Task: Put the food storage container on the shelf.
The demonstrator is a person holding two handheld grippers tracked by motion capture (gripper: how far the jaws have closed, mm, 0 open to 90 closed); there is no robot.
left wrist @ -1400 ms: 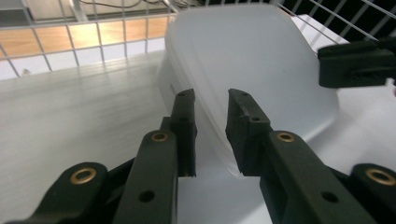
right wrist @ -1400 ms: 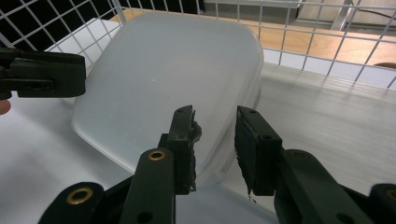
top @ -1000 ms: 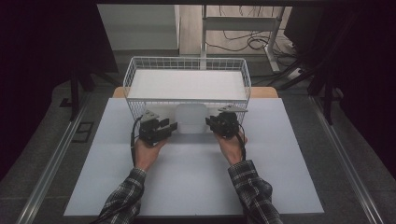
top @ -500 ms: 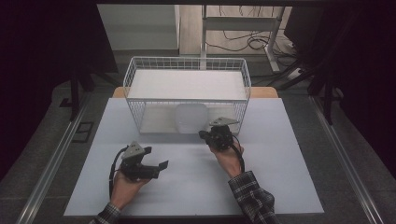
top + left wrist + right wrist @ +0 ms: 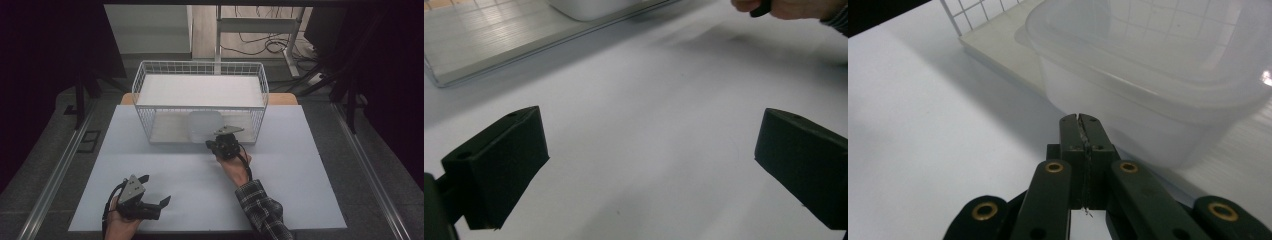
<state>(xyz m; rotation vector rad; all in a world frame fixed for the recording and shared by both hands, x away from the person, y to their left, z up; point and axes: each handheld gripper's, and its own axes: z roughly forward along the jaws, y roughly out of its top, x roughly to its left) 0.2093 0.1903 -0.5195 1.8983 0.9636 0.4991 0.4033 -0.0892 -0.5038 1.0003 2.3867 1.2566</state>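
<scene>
A translucent plastic container (image 5: 204, 127) stands at the open front of the white wire basket (image 5: 200, 68), on its pale bottom board. My right gripper (image 5: 212, 145) is shut and empty, its tips just short of the container (image 5: 1158, 75) wall. My left gripper (image 5: 154, 191) lies near the table's front left corner, far from the basket. Its jaws have just been opening and now stand wide, with nothing but bare table between them in the left gripper view (image 5: 649, 165). The container's bottom edge (image 5: 589, 7) and the other hand (image 5: 794, 7) show far off there.
The white table (image 5: 300, 190) stretches wide on both sides of the hands. The basket carries a white board (image 5: 200, 90) across its top. Dark floor, metal rails and cables surround the table.
My left gripper drew back from the container to the table's front left and opened wide. The right gripper slid slightly back toward the person and closed. The container has stayed in place.
</scene>
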